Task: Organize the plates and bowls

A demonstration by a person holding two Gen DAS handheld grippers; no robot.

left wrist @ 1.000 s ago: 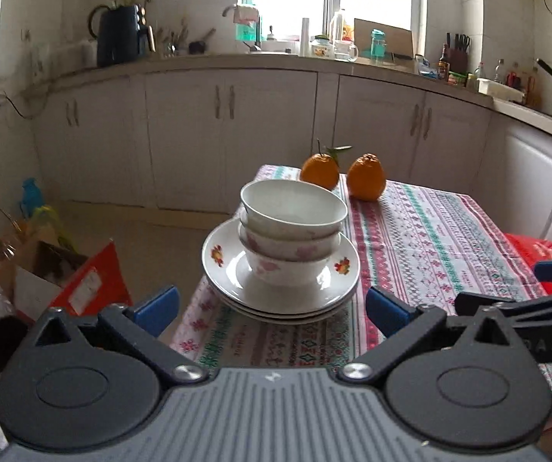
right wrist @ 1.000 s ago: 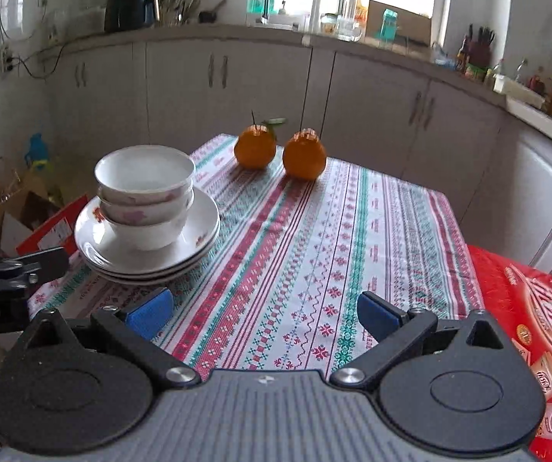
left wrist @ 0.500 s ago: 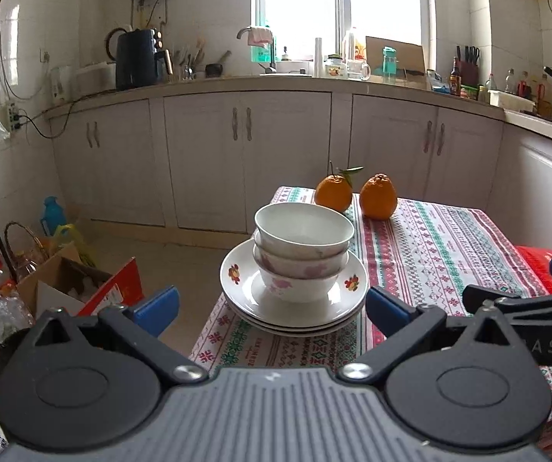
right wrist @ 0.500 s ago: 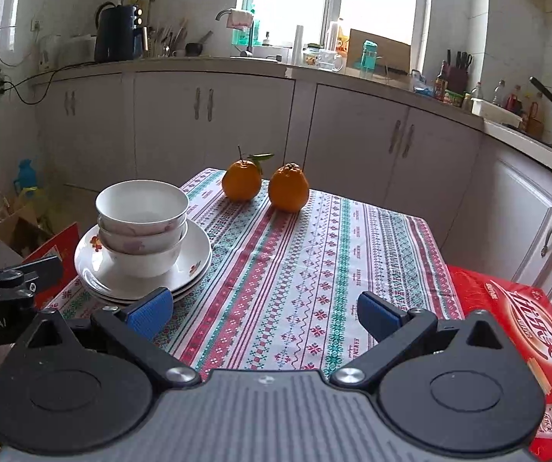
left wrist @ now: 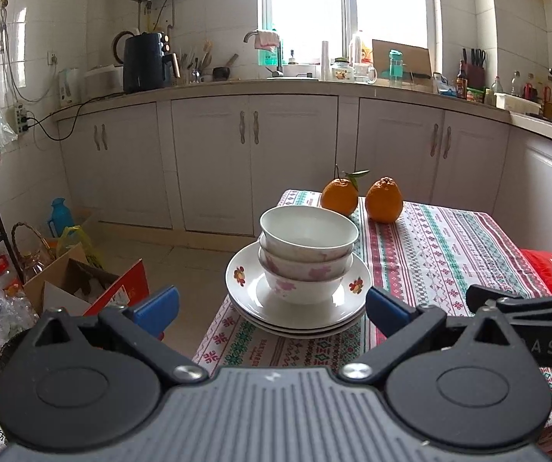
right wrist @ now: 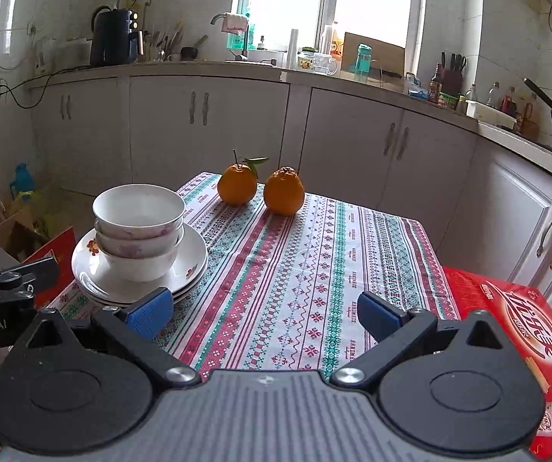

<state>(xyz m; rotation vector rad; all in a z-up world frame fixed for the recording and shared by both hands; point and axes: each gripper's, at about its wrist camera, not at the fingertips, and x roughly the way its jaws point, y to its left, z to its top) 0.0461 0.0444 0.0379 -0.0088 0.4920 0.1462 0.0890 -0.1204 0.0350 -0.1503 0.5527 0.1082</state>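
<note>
I see three bowls [left wrist: 308, 254] nested upright on a stack of plates [left wrist: 299, 315] at the near left corner of the table [right wrist: 314, 269], on a striped cross-stitch cloth [left wrist: 449, 254]. The plates carry small red-and-yellow flower motifs; the lower bowls show faint pink flowers. Small print runs along the cloth's near edge, too fine for me to read. Two oranges [right wrist: 260, 190] sit well behind the stack at the far end, just beside each other, the left one with stem and leaf. My left gripper [left wrist: 272, 304] hangs before the stack, jaws spread wide, blue pads clear of the plates, nothing held. My right gripper [right wrist: 262, 312] is over bare cloth to the right of the stack, likewise spread and empty. The left tool's side, seen from the right view, reads "obot.AI"; the right tool's side, from the left view, reads "AS". A red box [right wrist: 518, 327] with white Chinese script lies past the table's right edge.
</note>
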